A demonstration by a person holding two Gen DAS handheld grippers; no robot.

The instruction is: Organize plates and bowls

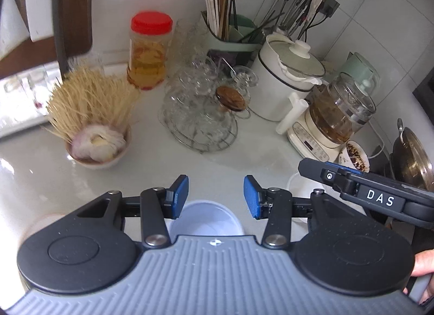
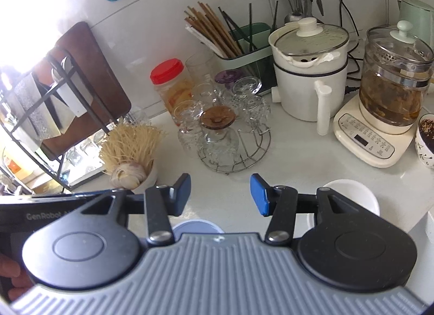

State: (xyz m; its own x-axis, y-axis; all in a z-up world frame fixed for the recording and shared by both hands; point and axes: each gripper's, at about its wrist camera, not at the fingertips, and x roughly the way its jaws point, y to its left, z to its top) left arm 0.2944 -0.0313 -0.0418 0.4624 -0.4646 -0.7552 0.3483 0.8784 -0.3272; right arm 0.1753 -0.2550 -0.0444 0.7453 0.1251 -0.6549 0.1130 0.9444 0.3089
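Note:
A pale blue-white bowl (image 1: 207, 218) sits on the white counter just below and behind my left gripper (image 1: 215, 197), which is open and empty above it. The same bowl shows in the right wrist view (image 2: 199, 226), mostly hidden under my right gripper (image 2: 219, 195), also open and empty. A white bowl (image 2: 352, 195) sits on the counter to the right, partly behind the right gripper's arm; in the left wrist view it (image 1: 303, 186) lies under the right gripper's body (image 1: 379, 195).
A bowl of noodles and onion (image 1: 95, 135) stands left. A wire rack of glass cups (image 1: 202, 114), a red-lidded jar (image 1: 147, 51), a white pot (image 1: 287, 76), a glass kettle (image 1: 333, 114), a chopstick holder (image 1: 230, 38) and a wok (image 1: 412, 157) crowd the back.

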